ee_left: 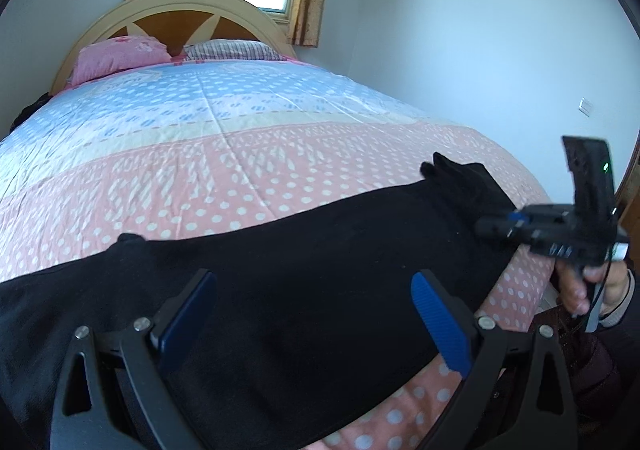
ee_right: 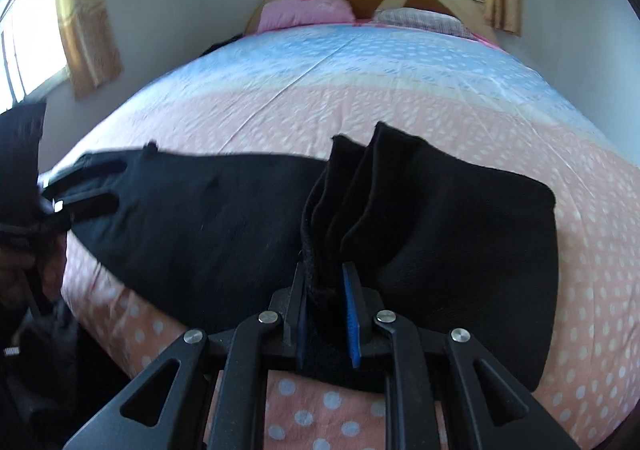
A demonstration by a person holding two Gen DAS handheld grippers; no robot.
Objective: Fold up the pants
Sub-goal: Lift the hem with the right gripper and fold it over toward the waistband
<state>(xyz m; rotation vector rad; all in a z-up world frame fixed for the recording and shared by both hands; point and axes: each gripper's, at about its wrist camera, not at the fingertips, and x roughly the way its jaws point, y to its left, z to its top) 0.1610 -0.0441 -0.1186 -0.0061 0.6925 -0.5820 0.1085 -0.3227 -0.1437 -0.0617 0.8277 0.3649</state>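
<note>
Black pants [ee_left: 304, 274] lie stretched across the near end of the bed; they also show in the right wrist view [ee_right: 200, 226]. My left gripper [ee_left: 312, 314] is open, its blue pads just above the middle of the pants, holding nothing. My right gripper [ee_right: 326, 302] is shut on a bunched, raised end of the pants [ee_right: 360, 190], with folds standing up between the pads. The right gripper also shows in the left wrist view [ee_left: 496, 226] at the pants' right end. The left gripper shows in the right wrist view [ee_right: 80, 186] at the far left, blurred.
The bed [ee_left: 224, 146] has a pink and blue dotted cover. Two pillows [ee_left: 120, 54] lie at the wooden headboard [ee_left: 176, 6]. A white wall [ee_left: 480, 50] runs along the bed's right side. Curtained windows [ee_right: 80, 10] stand behind and left.
</note>
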